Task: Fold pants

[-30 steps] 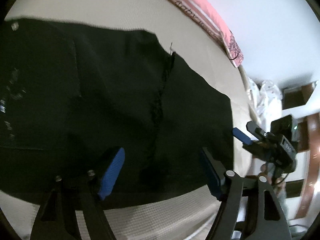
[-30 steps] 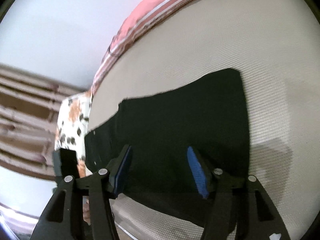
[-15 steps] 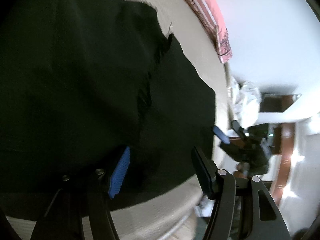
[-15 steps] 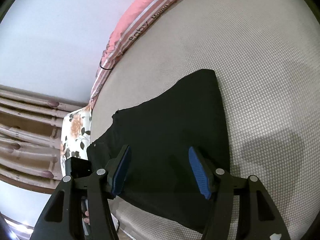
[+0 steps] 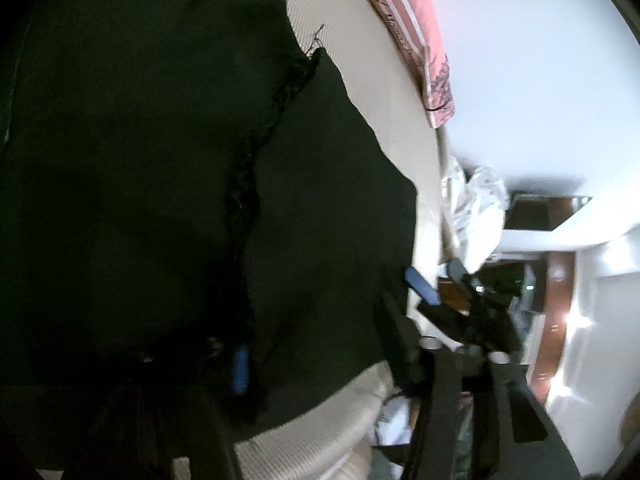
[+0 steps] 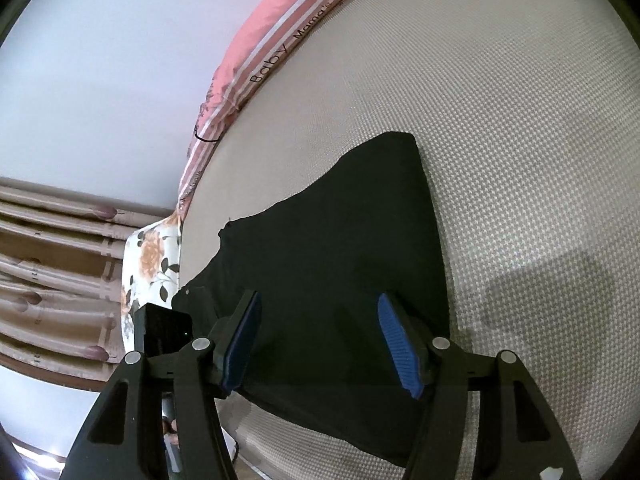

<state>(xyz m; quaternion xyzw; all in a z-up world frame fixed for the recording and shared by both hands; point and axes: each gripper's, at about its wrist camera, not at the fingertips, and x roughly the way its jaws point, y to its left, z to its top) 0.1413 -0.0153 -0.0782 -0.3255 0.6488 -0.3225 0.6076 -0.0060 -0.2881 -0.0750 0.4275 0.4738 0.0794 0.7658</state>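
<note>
The black pants [image 5: 160, 168] lie spread flat on the beige mattress [image 6: 520, 128], filling the left and centre of the left wrist view, a rough seam running down the middle. The left gripper [image 5: 316, 352] sits low in that frame over the near hem; its jaws have just been closing, with pants cloth between them, though the dark picture does not let me tell whether the pads press on it. In the right wrist view the right gripper [image 6: 320, 344] stands spread at the bottom centre, its blue pads [image 6: 400, 344] (ridged) over the leg end without pinching it. A pink striped blanket [image 6: 280, 44] lines the far edge, upper centre.
</note>
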